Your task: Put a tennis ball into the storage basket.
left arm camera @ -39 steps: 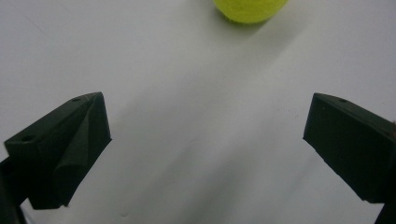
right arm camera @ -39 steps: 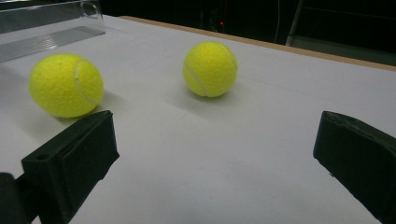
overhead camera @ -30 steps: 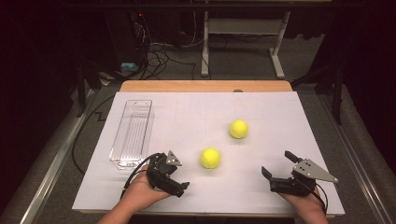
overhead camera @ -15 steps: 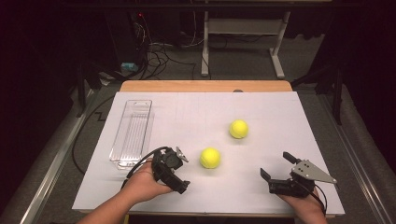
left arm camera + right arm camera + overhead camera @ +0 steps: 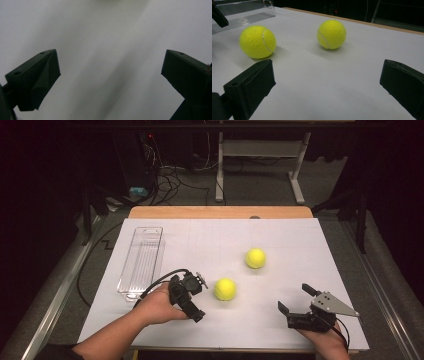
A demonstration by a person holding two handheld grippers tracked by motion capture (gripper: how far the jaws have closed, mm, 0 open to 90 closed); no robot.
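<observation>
Left black two-jaw gripper (image 5: 196, 296) now swung in beside the nearer fuzzy yellow tennis ball (image 5: 225, 289), jaws spread wide and empty, likely lining up a grab; right black gripper (image 5: 296, 299) unmoved, likewise agape, clear plastic tray (image 5: 140, 262) waiting left.

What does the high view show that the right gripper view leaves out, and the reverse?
High view alone: the person's two hands, the left gripper open beside the nearer tennis ball, and the floor with cables beyond the table. Right gripper view alone: the right gripper up close, its fingers spread wide, holding nothing. Both: two tennis balls, the farther one, the clear plastic tray and the white table top.
</observation>
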